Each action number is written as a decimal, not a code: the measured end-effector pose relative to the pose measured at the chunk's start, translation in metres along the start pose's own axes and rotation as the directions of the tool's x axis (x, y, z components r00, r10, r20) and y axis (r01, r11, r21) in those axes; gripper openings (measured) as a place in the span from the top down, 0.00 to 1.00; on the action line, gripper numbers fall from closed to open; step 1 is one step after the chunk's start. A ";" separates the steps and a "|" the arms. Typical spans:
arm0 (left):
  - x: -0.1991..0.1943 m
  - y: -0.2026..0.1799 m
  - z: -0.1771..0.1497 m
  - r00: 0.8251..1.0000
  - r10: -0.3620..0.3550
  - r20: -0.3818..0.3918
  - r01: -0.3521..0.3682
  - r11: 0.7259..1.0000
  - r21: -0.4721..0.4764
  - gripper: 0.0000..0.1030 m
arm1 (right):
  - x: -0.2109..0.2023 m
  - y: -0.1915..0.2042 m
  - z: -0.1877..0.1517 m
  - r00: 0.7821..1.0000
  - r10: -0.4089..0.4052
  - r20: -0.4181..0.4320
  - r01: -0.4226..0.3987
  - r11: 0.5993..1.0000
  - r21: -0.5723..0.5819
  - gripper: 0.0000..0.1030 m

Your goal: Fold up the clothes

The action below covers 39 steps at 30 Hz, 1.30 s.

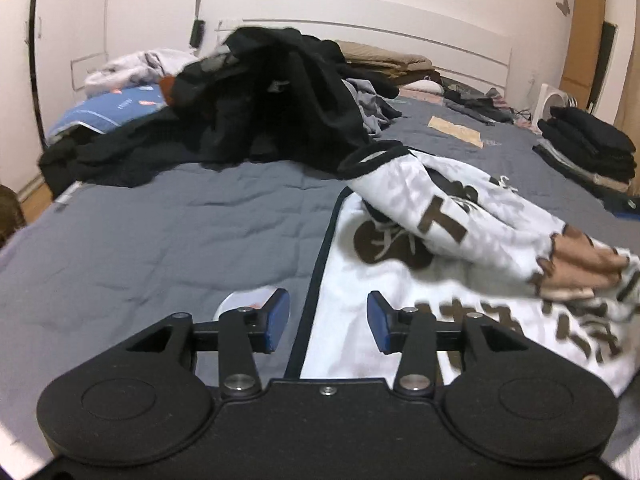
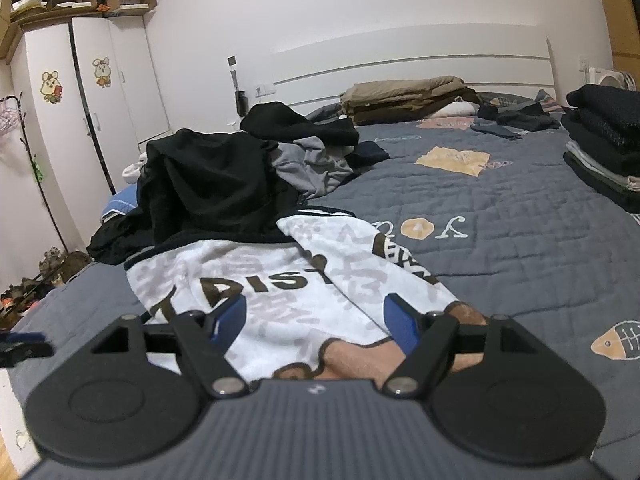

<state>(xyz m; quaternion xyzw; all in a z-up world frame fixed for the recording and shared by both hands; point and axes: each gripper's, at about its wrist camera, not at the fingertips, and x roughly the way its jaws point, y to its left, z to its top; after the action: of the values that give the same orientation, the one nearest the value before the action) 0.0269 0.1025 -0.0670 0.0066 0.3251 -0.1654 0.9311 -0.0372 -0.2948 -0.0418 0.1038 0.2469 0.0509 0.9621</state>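
Both grippers are empty right now. My left gripper (image 1: 328, 316) has its jaws partly apart, straddling the dark-trimmed left edge of the white printed garment (image 1: 400, 280) without the pads pressing on it. My right gripper (image 2: 316, 318) stands wide apart over the same garment (image 2: 280, 292), near the tan cuff (image 2: 360, 360) of the sleeve that's laid back across the body; nothing clamped there either. The garment lies flat on the grey quilt (image 1: 160, 232), collar end toward the dark unsorted heap (image 1: 272, 96), with the finished stack (image 2: 608, 140) well off to the right. My read: sleeve fold is in, next is a side or bottom fold. To do it cleanly I'd bite the trim edge low with the left, taking both fabric layers in one pinch so the back panel doesn't lag. The right should pin or grab the matching point near the cuff so the sleeve doesn't slide off as the panel lifts. Lift only enough to clear the quilt, carry across level, lay down before letting go. Risks: snagging the quilt along with the trim, and the collar end dragging into the dark heap just behind it.
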 end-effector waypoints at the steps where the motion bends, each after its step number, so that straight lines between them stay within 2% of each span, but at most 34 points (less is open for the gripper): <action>1: 0.013 0.001 0.003 1.000 -0.007 -0.005 0.007 1.000 -0.007 0.57 | 0.001 -0.001 0.000 1.000 -0.001 -0.001 0.001 1.000 0.003 0.27; 8: 0.081 0.010 0.009 0.998 -0.005 -0.070 0.004 1.000 -0.005 0.54 | 0.007 -0.004 0.000 1.000 -0.022 0.003 0.022 1.000 0.001 0.27; 11: 0.102 0.016 0.011 0.997 -0.002 -0.079 0.000 0.999 -0.035 0.54 | 0.011 -0.003 -0.001 1.000 -0.029 0.002 0.029 1.000 -0.007 0.27; 17: 0.125 0.015 0.019 0.993 -0.068 -0.101 0.060 0.995 -0.077 0.57 | 0.019 -0.002 -0.008 0.999 -0.033 -0.029 0.033 0.999 -0.023 0.27; 19: 0.129 0.012 0.019 0.990 -0.091 -0.110 0.081 0.992 -0.095 0.64 | 0.021 -0.001 -0.010 0.999 -0.032 -0.036 0.031 0.999 -0.030 0.27; 21: 0.133 0.010 0.017 0.986 -0.109 -0.128 0.096 0.990 -0.101 0.85 | 0.023 0.000 -0.012 0.999 -0.031 -0.043 0.029 0.999 -0.036 0.27; 23: 0.134 0.012 0.015 0.986 -0.111 -0.126 0.097 0.989 -0.115 0.93 | 0.024 -0.001 -0.013 0.998 -0.030 -0.048 0.029 0.999 -0.026 0.27; 27: 0.119 0.030 0.021 0.997 -0.041 -0.058 0.032 0.988 -0.151 0.95 | 0.023 -0.003 -0.013 0.998 -0.038 -0.047 0.037 0.999 -0.022 0.27; 30: 0.100 0.051 0.027 1.000 -0.023 -0.003 0.022 0.977 -0.210 0.96 | 0.019 -0.005 -0.011 0.999 -0.039 -0.035 0.039 0.999 -0.009 0.27; 33: 0.082 0.061 0.029 0.999 0.042 0.034 -0.034 0.979 -0.200 0.96 | 0.016 -0.008 -0.010 0.999 -0.046 -0.024 0.046 0.999 -0.001 0.27; 36: 0.068 0.076 0.032 0.990 0.125 0.061 -0.108 0.967 -0.233 0.96 | 0.013 -0.011 -0.008 0.998 -0.055 -0.014 0.055 0.998 0.009 0.27; 39: 0.048 0.103 0.034 0.960 0.260 0.101 -0.219 0.928 -0.302 0.96 | 0.012 -0.015 -0.005 0.998 -0.064 -0.007 0.064 0.998 0.013 0.27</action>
<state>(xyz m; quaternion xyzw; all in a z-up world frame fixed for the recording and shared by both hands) 0.1150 0.1816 -0.0790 -0.1009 0.2767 -0.0014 0.9556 -0.0287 -0.3067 -0.0551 0.1021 0.2535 0.0186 0.9618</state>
